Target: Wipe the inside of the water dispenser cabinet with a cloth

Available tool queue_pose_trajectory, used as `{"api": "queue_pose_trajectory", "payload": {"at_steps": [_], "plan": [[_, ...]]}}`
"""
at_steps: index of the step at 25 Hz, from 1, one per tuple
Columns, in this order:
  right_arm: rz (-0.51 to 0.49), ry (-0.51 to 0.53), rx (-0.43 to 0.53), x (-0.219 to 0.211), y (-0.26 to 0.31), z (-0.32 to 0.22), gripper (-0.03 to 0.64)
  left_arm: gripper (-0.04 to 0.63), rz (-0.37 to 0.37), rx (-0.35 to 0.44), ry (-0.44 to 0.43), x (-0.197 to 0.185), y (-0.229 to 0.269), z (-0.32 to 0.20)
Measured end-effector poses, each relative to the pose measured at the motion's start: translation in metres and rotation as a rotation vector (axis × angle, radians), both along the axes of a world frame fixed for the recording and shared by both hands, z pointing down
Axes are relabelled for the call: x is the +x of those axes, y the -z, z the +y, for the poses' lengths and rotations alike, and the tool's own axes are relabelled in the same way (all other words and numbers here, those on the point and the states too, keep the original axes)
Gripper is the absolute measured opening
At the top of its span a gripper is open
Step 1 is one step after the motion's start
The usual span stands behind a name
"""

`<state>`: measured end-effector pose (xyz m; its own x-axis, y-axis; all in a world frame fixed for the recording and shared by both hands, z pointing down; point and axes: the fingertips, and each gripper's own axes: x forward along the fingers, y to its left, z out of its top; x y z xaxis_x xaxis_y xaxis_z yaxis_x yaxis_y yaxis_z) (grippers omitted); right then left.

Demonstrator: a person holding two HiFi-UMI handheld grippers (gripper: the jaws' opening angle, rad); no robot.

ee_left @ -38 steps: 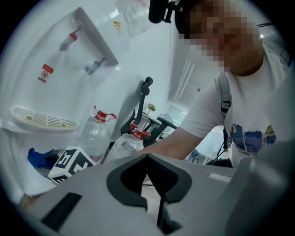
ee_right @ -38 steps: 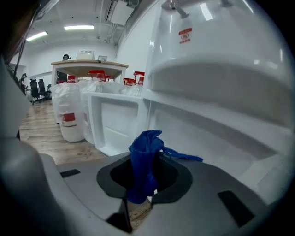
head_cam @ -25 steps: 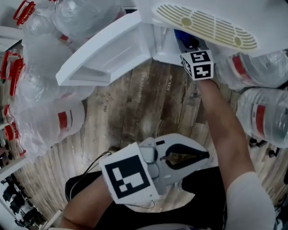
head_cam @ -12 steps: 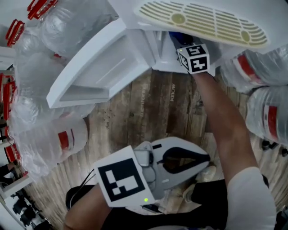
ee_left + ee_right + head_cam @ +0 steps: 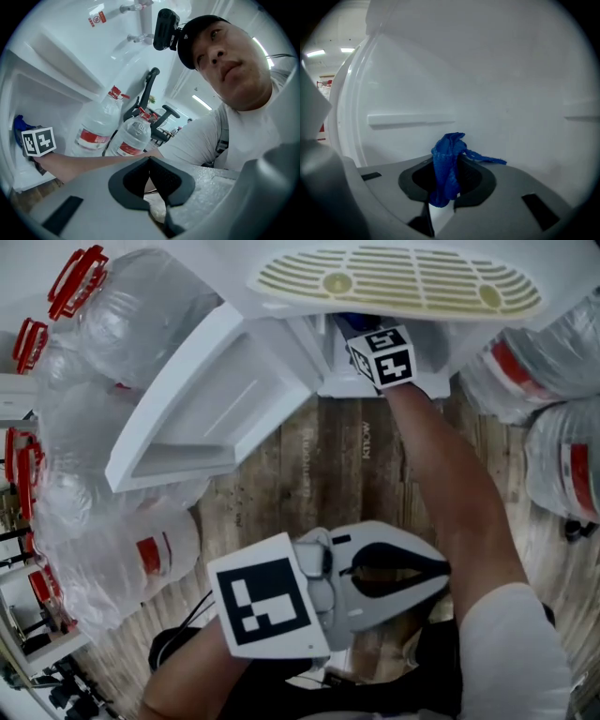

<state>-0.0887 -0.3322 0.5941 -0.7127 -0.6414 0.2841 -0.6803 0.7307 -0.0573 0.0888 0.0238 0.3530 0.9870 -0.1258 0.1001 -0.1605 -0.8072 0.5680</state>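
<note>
1. Gripping the cloth [image 5: 446, 145], the right gripper [image 5: 450, 164] sits inside the cabinet [image 5: 497, 79], facing its white wall.
2. The left gripper [image 5: 149, 160] hangs well back above the wooden floor [image 5: 328, 456], jaws together on nothing.

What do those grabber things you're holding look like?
The left gripper and right gripper are pale grey plastic, black inside the jaws. Each carries a white cube with black square markers. The person's sleeve is white and short.

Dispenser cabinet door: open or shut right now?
Open. The cabinet door is swung wide to the left with its inner panel showing, and the right gripper is inside the cabinet, clamped on the blue cloth.
</note>
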Motion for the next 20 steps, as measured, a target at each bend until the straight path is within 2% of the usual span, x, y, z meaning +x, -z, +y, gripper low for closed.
{"api": "queue_pose_trajectory", "payload": {"at_steps": [4,9,16,20], "plan": [[-0.001,0.02,0.022,-0.006,-0.003,0.005,0.081,0.003,0.003,-0.007,-0.005,-0.001,-0.001,0.001],[-0.016,0.063,0.007,-0.008,0.001,0.036,0.083,0.003,0.015,-0.037,-0.028,0.001,-0.002,0.005],[-0.018,0.127,-0.004,-0.005,0.008,0.08,0.083,0.003,0.017,-0.034,-0.046,0.006,-0.004,0.004],[-0.045,0.142,-0.013,0.003,0.008,0.087,0.083,0.003,0.015,-0.042,-0.05,0.007,-0.005,0.004]]}}
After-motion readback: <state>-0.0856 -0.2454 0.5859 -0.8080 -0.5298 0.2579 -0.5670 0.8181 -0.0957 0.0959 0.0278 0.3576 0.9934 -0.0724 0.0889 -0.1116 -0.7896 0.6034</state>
